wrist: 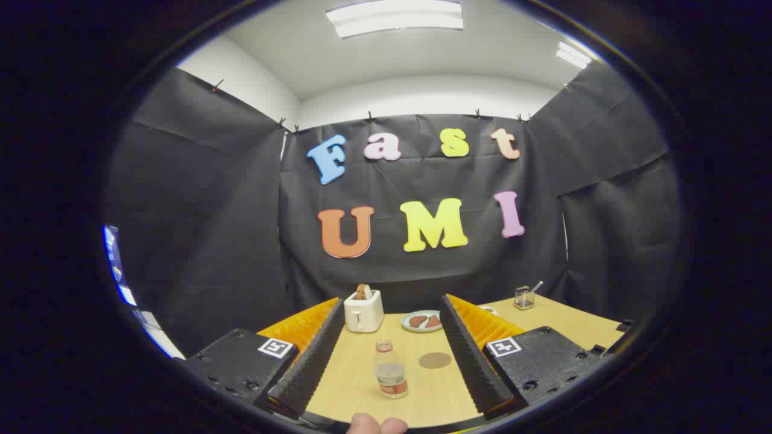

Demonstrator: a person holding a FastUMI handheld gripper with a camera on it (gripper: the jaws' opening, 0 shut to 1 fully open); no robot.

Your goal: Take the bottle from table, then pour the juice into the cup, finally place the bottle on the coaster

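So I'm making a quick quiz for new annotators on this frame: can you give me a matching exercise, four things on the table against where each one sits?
Things:
1. bottle
2. coaster
3. toaster
4. plate

Places:
A. at the table's far edge, a slice sticking up from it
B. between the open fingers of the gripper, nearest them
C. flat on the table, just right of the bottle
D. beside the toaster, holding dark pieces of food

Pairs: 1-B, 2-C, 3-A, 4-D

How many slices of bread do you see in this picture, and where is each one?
3: one slice stands in the toaster, two slices lie on the plate beside it, beyond the open jaws. More may be hidden.
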